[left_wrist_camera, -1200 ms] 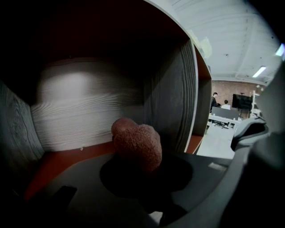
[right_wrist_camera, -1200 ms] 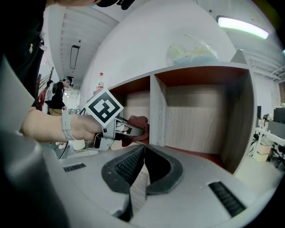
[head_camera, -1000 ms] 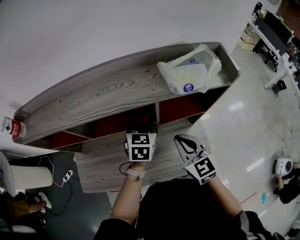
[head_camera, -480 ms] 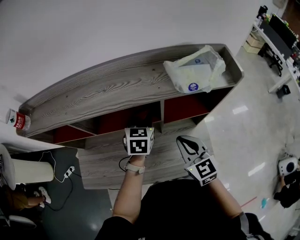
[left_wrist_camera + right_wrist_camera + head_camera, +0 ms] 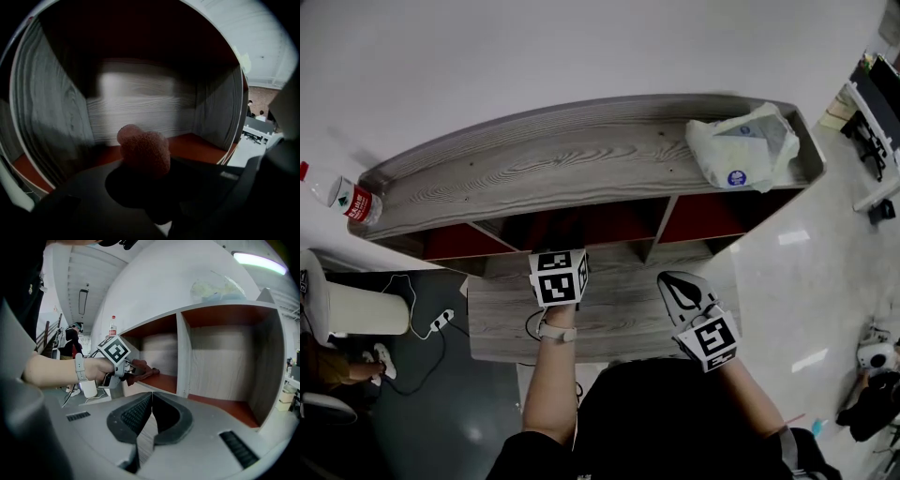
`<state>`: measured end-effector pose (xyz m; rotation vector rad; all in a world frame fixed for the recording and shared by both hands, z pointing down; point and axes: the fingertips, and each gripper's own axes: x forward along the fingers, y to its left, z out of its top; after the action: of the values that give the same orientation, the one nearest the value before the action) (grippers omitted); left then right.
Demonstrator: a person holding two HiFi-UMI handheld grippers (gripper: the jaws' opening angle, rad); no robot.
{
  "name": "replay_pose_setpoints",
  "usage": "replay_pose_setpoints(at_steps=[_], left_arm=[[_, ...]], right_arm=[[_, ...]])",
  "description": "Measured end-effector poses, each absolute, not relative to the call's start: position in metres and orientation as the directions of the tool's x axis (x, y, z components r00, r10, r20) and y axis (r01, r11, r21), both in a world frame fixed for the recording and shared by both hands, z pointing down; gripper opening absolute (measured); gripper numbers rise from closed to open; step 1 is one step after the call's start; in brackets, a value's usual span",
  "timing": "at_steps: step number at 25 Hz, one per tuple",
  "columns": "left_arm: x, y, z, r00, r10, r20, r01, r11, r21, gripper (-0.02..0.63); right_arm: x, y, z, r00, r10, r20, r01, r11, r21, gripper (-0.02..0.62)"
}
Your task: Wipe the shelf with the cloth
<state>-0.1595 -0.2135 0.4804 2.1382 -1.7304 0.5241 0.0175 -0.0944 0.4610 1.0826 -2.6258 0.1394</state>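
Observation:
A wood-grain shelf unit (image 5: 581,164) has open compartments with red floors (image 5: 197,146). In the left gripper view, my left gripper (image 5: 143,163) is shut on a bunched reddish cloth (image 5: 143,147) and reaches into one compartment. The right gripper view shows the cloth (image 5: 142,369) lying on that compartment's red floor, beside the left gripper's marker cube (image 5: 114,351). My right gripper (image 5: 151,409) is shut with nothing in it. It hangs in front of the shelf, to the right of the left one (image 5: 558,274).
A crumpled plastic bag (image 5: 739,148) lies on the shelf top at the right end. A water bottle (image 5: 345,197) stands at the left end. A vertical divider (image 5: 182,357) separates the compartments. A low wood-grain board (image 5: 609,314) sits below the grippers. Cables (image 5: 431,330) lie on the dark floor at the left.
My left gripper has slid leftward along the compartment with the cloth. The head view has swung left, so the bag now sits further right. The right gripper has barely moved.

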Motion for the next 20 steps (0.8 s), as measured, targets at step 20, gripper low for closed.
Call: replay_pose_setpoints(at_steps=[20], left_arm=[[-0.244,-0.185,0.477,-0.178,-0.901,0.396,-0.956,0.064,-0.285,0.094]], right_arm=[[-0.023,-0.097,0.466,-0.724,-0.612,0.318,-0.641,0.767,0.018,-0.003]])
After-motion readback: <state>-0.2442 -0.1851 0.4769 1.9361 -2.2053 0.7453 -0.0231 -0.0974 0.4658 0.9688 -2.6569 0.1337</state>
